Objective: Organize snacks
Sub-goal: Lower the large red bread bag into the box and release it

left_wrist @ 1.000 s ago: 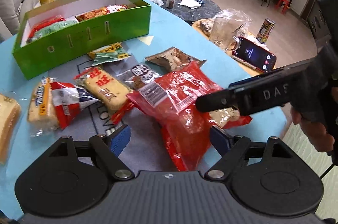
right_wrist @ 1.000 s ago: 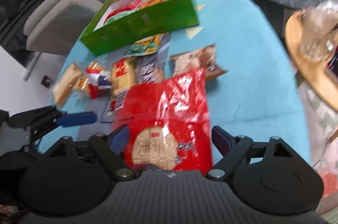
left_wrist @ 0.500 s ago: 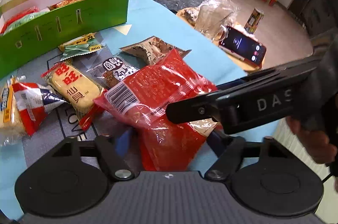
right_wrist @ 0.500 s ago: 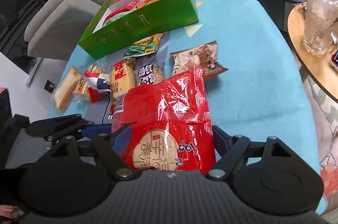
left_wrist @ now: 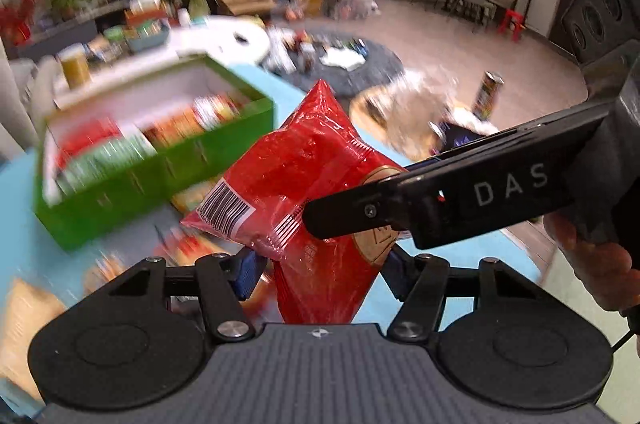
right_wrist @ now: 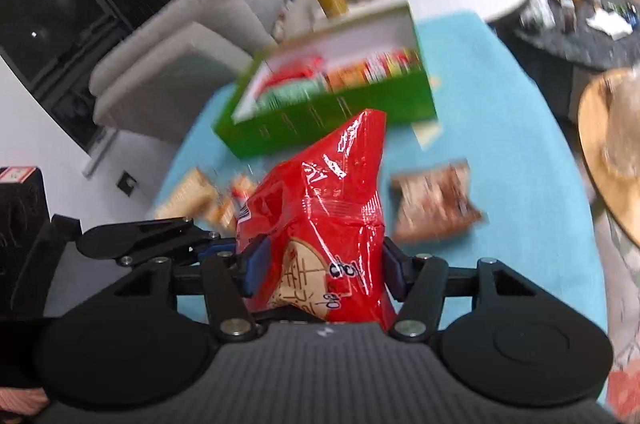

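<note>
A red snack bag [left_wrist: 304,164] hangs in the air above the turquoise table [right_wrist: 500,144], with both grippers on it. My left gripper [left_wrist: 320,270] has the bag's lower part between its blue pads, which press on it as the jaws are closing. My right gripper [right_wrist: 322,266] clamps the other end of the same bag [right_wrist: 328,208], its jaws closing too. In the left wrist view a finger [left_wrist: 460,192] of the right gripper crosses in front of the bag. Beyond it stands the green box [right_wrist: 340,120], partly filled with snack packets.
A brown snack packet [right_wrist: 436,204] lies on the table right of the bag. More packets [right_wrist: 192,192] lie to the left. A round wooden side table [right_wrist: 608,144] is at the right and a grey sofa [right_wrist: 160,64] at the left. A hand [left_wrist: 592,264] holds the right gripper.
Both grippers closed on the red bag, which lay flat on the table, and lifted it. It now hangs in the air, and the views tilted up toward the green box.
</note>
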Action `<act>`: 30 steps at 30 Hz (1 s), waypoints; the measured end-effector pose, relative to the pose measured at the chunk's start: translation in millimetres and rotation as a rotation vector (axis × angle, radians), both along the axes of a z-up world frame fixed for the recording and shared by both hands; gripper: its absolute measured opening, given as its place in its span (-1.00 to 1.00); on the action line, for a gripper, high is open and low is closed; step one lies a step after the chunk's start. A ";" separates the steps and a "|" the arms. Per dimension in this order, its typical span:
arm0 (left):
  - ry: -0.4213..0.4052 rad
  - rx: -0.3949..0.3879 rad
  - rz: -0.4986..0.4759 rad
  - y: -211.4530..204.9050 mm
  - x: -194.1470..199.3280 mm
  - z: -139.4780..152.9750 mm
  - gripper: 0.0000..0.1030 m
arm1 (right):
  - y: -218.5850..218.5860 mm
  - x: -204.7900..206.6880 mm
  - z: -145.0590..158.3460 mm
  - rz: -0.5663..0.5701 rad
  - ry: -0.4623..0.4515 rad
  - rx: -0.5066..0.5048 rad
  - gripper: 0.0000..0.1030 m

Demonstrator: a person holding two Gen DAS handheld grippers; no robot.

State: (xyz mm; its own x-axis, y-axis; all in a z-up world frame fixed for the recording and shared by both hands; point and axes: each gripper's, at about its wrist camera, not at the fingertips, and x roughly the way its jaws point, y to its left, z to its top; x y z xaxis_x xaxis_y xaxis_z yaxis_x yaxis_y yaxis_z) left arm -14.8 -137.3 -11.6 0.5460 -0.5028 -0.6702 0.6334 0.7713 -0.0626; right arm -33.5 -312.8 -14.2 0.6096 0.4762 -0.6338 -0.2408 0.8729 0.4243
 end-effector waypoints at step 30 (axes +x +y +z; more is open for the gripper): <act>-0.152 0.048 0.081 11.9 199.4 25.7 0.11 | 7.3 189.2 26.2 -0.045 -0.088 0.185 0.10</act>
State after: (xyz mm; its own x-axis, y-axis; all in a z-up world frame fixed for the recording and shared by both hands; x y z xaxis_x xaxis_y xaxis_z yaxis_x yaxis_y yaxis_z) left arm 184.6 -125.4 14.0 0.6802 -0.4230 -0.5987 0.5688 0.8197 0.0671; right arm 155.7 -305.5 12.0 0.6819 0.5508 -0.4813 -0.2466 0.7926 0.5577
